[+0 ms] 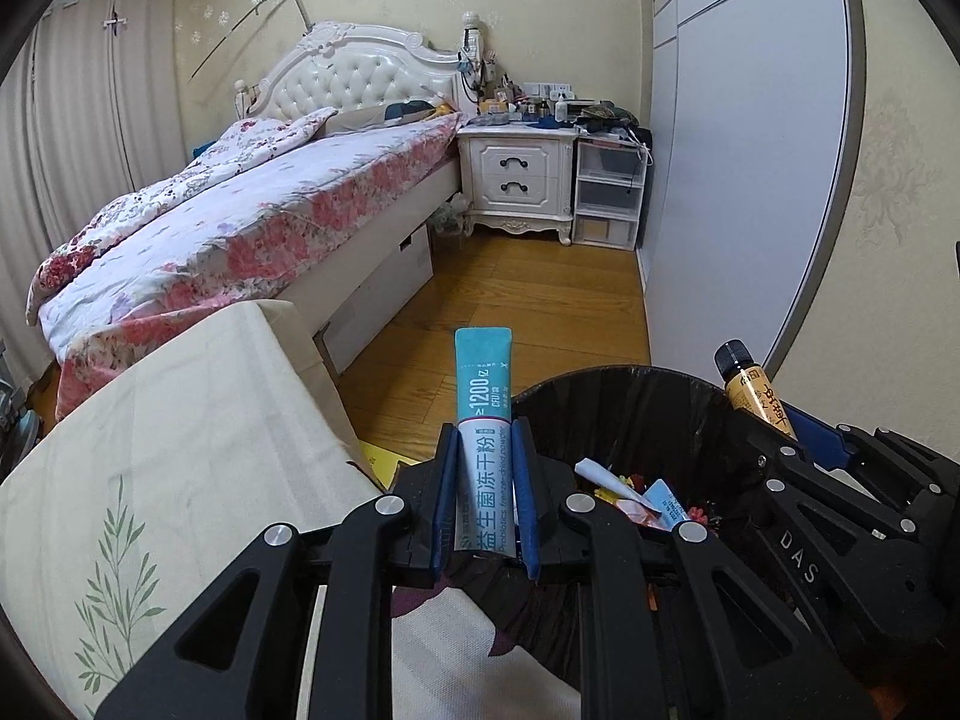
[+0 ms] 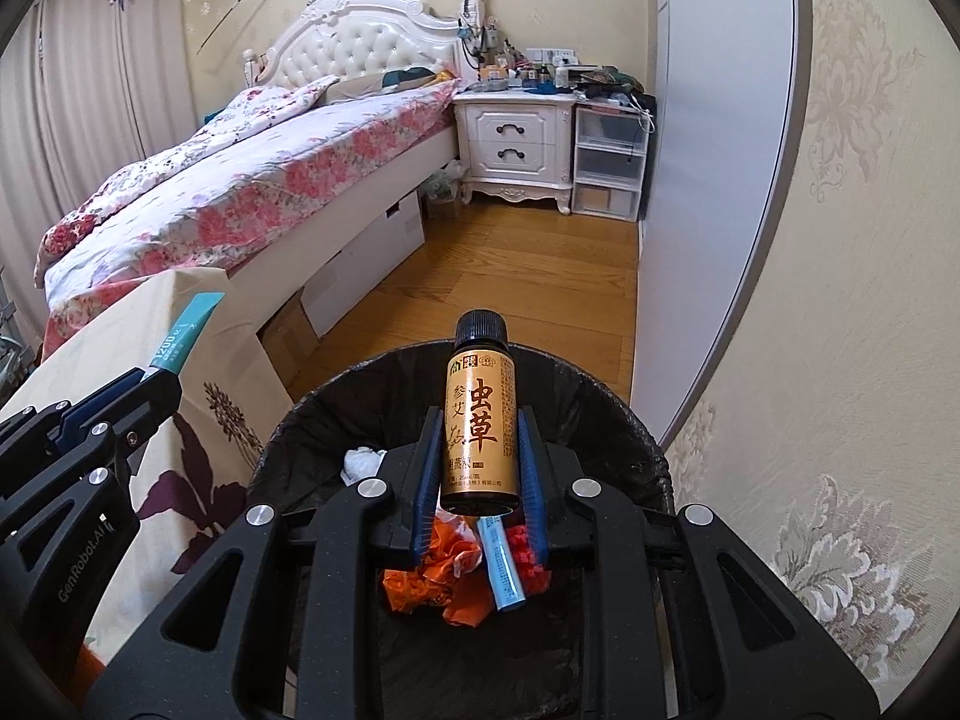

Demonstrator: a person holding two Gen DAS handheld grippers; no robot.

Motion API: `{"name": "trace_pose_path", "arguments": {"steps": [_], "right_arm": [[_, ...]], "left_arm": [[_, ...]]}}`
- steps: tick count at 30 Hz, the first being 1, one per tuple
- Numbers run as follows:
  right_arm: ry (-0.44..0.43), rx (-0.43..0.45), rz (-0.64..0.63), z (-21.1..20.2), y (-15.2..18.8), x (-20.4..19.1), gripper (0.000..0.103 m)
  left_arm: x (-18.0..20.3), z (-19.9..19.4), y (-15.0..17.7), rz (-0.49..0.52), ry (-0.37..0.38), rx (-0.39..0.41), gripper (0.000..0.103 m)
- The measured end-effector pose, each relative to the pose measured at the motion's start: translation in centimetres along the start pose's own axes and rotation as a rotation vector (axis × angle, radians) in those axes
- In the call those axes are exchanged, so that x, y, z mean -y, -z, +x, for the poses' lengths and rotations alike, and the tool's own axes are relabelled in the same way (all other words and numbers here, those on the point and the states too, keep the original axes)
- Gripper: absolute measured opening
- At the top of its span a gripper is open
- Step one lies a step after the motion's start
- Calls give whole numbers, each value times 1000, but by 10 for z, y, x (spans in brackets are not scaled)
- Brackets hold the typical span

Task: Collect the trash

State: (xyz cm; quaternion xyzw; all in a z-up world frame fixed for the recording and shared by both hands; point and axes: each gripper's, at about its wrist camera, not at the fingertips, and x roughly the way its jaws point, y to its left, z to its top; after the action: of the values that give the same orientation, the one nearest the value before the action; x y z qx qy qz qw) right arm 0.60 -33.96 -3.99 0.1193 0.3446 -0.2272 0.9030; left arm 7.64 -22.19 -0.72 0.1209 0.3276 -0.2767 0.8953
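My left gripper (image 1: 485, 450) is shut on a teal and white powder sachet (image 1: 483, 408) that stands upright between the blue pads, just left of the bin's rim. My right gripper (image 2: 480, 438) is shut on a small gold bottle (image 2: 480, 420) with a black cap, held above the open bin. The bin (image 2: 336, 408) has a black liner and holds orange wrappers (image 2: 432, 576), a blue sachet (image 2: 504, 570) and white tissue (image 2: 363, 459). The bottle (image 1: 753, 390) and the bin (image 1: 600, 396) also show in the left wrist view; the sachet (image 2: 186, 330) shows in the right wrist view.
A cloth-covered table (image 1: 180, 420) with a leaf print stands left of the bin. A bed (image 1: 240, 210) with a floral cover lies beyond, with a white nightstand (image 1: 516, 180) and plastic drawers (image 1: 606, 192). A wall (image 2: 840, 300) and wardrobe door (image 1: 750, 150) are to the right. Wooden floor (image 1: 510, 288) lies between.
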Motion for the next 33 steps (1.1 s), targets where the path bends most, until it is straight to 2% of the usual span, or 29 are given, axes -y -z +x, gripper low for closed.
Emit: {"name": "trace_pose_path", "arguments": {"steps": [5,6,8,9,12,14,18,26,33], "right_arm": [[1,-17,12,8,1,4,24],[0,-17,14,8,1,5,25],[3,-19,13,9,1,5,29],[7,-17,14,9,2,6,33],[13,-17,16,9,1,5,35],[18,-16,17,9,1,5,38],[31,-3,16,4,0,4,50],[46,13,3,-7,2,-1,64],[50,11,-33,-19,13,-9,66]], "left_arm": [[1,9,-2,6,1,-16,23],[2,10,-2,5,1,-21,27],[3,12,-1,-1,-2,-22,51],[3,13,-1,-5,-8,-19,54],[3,13,0,-4,-10,-21,60],[2,12,1,-1,-15,-20,70],[-4,10,3,-15,-19,-21,74],[-14,-2,8,-34,-29,-15,77],[-24,-24,17,-40,-59,9,79]]}}
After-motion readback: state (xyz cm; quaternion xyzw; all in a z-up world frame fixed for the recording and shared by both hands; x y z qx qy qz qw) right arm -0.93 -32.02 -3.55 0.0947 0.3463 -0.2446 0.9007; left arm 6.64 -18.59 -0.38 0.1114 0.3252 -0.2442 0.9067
